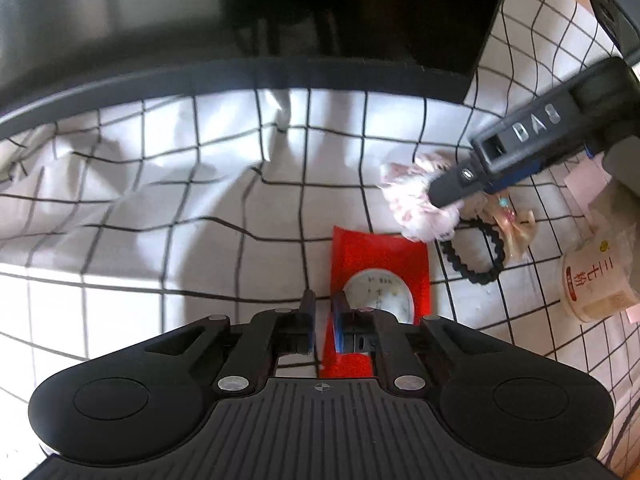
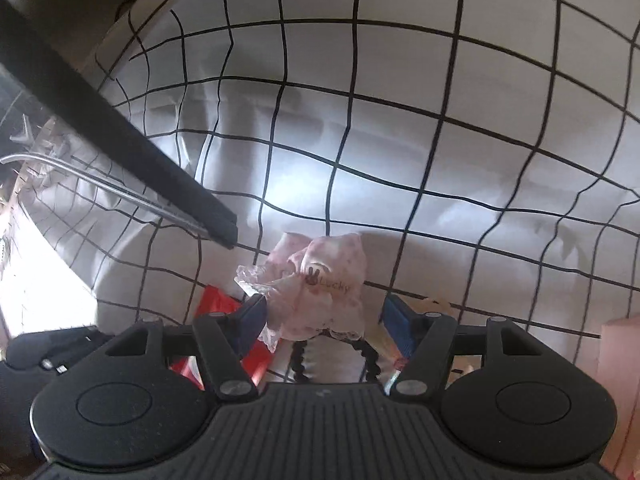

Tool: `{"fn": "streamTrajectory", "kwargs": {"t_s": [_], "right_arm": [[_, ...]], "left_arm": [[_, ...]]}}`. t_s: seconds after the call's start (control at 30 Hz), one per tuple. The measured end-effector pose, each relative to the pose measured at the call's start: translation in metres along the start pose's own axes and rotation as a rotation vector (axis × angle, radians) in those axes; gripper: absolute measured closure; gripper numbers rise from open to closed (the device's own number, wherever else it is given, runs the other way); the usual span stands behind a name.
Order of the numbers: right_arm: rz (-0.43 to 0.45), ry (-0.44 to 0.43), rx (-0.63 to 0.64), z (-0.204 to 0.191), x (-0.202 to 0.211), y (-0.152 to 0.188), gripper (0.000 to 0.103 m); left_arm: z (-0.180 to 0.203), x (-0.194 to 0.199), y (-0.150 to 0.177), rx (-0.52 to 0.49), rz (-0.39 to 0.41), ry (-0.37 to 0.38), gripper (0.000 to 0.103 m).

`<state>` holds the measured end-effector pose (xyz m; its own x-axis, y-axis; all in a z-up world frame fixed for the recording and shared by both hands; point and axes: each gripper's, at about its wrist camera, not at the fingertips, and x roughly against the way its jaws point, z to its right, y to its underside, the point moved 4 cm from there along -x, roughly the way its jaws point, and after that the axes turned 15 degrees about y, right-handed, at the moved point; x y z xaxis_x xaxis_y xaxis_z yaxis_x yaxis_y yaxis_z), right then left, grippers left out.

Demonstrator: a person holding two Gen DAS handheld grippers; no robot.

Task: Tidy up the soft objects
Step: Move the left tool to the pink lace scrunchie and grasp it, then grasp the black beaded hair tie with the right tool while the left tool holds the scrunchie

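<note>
While the right tool (image 2: pixel 323 310) hangs over the pink scrunchie (image 2: pixel 316 284), its jaws stand wide apart, one each side of the fabric, no contact visible. The scrunchie lies on the grid-pattern cloth (image 1: pixel 160 208) covering the worktop, touching the corner of a red packet (image 1: pixel 380 256). Just beside it: a black beaded hair tie (image 1: pixel 472 256) and a beige bow clip (image 1: pixel 516 228). The left tool (image 1: pixel 323 314) sits low over the red packet, jaws nearly together, only a narrow gap, gripping nothing. A round tub with red print (image 1: pixel 592 280) stands at right. A dark monitor (image 1: pixel 360 12) is behind.
</note>
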<state>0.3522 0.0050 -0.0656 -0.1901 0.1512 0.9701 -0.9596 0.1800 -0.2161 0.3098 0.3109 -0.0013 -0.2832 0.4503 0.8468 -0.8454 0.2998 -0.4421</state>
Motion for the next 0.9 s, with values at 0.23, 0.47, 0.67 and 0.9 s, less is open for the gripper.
{"fn": "streamTrajectory", "kwargs": {"t_s": [0.23, 0.47, 0.67, 0.9], "right_arm": [[0.070, -0.018, 0.115, -0.004, 0.034, 0.019, 0.038], [0.138, -0.038, 0.173, -0.006, 0.066, 0.026, 0.038], [0.252, -0.014, 0.070, 0.041, 0.100, 0.007, 0.038], [0.208, -0.029, 0.010, 0.072, 0.087, 0.021, 0.038]], "left_arm": [[-0.002, 0.006, -0.001, 0.021, 0.025, 0.023, 0.092], [0.020, 0.004, -0.013, -0.017, 0.056, 0.093, 0.091], [0.067, 0.009, -0.038, -0.251, 0.201, 0.116, 0.086], [0.092, -0.054, -0.046, -0.483, -0.059, 0.031, 0.082]]}}
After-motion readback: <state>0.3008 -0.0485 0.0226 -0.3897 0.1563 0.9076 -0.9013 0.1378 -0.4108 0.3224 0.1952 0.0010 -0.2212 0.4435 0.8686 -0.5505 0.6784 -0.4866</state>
